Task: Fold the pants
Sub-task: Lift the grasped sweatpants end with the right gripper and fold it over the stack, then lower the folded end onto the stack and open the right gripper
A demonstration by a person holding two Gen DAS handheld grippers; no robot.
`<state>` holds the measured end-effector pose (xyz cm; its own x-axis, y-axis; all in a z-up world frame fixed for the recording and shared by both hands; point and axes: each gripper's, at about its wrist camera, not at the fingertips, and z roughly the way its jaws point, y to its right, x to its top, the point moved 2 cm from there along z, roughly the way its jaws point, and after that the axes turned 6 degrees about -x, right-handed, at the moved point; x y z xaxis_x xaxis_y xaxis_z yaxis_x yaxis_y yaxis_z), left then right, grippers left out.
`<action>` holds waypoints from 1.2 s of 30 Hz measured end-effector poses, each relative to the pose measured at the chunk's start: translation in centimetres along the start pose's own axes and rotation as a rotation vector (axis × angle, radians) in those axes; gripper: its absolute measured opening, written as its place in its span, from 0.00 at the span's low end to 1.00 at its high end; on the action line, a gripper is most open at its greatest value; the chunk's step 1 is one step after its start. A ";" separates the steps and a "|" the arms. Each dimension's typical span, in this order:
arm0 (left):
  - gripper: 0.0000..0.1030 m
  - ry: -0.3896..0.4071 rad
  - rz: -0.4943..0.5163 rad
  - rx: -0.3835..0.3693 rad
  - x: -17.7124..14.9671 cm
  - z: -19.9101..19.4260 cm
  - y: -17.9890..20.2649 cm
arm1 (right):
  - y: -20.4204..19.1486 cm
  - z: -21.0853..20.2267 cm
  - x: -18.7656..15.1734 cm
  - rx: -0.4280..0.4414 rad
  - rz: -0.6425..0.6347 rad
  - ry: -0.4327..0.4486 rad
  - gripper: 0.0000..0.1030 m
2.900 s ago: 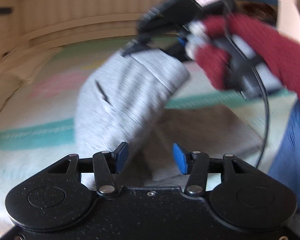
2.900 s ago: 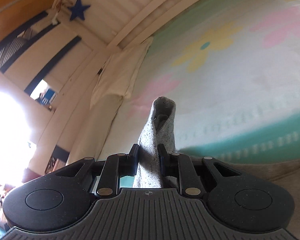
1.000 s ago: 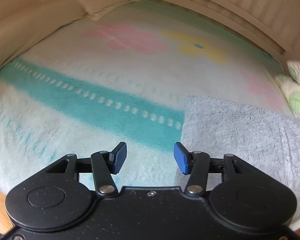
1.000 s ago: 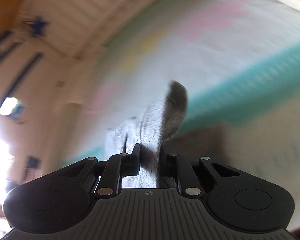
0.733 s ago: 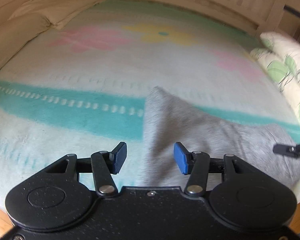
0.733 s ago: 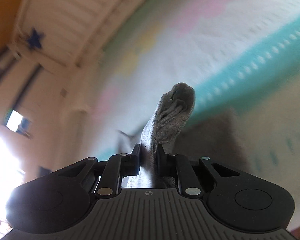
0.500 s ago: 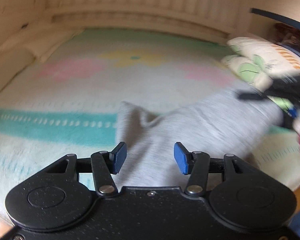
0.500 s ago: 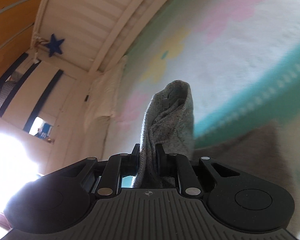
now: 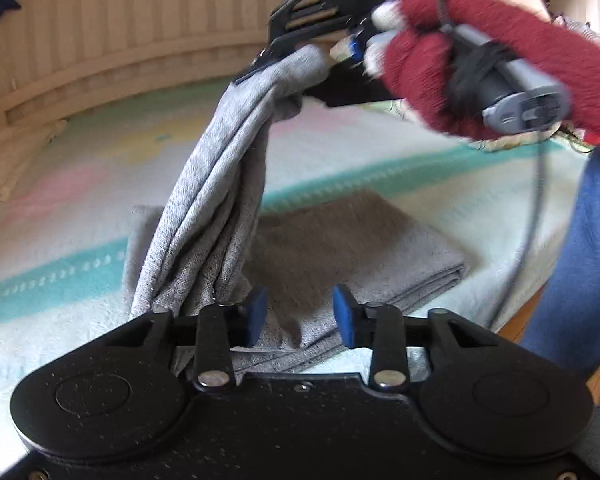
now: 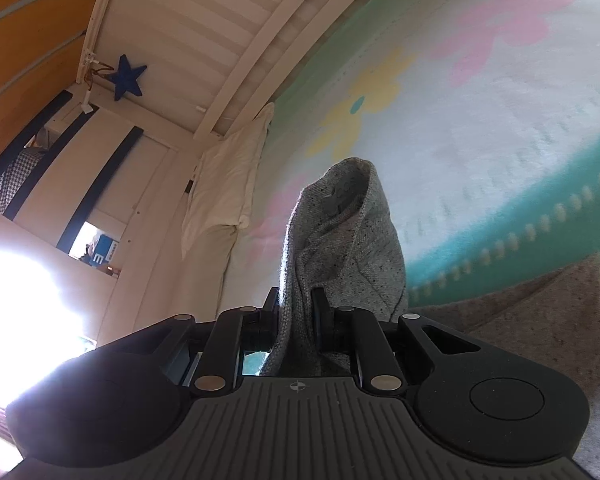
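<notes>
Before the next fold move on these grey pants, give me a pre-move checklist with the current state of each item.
1. Right hand-held gripper clamped on the pants: ok, fabric is pinched between its pads.
2. Left hand-held gripper gripping fabric: not ok; its jaws have just been closing, but a gap remains and the pads press on nothing.
3. Lifted part clear of the blanket: ok, it hangs taut from the right hand-held gripper.
4. Lower part lying flat: ok, folded layers rest flat on the blanket.
5. Layer edges aligned: cannot tell, the left hand-held gripper's body hides the near edge.
6. Cable clear of the pants: ok, it hangs off to the side.
</notes>
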<state>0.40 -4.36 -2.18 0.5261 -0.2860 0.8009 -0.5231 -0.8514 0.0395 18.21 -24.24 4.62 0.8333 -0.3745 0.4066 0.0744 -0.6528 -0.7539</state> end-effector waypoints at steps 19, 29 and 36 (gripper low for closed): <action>0.45 -0.220 -0.185 0.086 0.0 2.5 -1.7 | 4.0 -3.2 -1.6 -0.135 -0.001 -0.010 0.15; 0.58 0.037 -0.069 -0.006 3.0 -1.4 -1.1 | 8.5 -1.3 -3.9 -0.456 -0.070 -0.134 0.15; 0.57 -0.147 -0.223 0.146 3.2 4.3 -6.6 | 7.4 -0.5 -4.6 -0.519 -0.144 -0.147 0.18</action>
<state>8.45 -1.55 -2.45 0.7138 -0.1366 0.6869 -0.2880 -0.9513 0.1100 14.67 -27.72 -2.59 0.9052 -0.1863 0.3820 -0.0556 -0.9430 -0.3282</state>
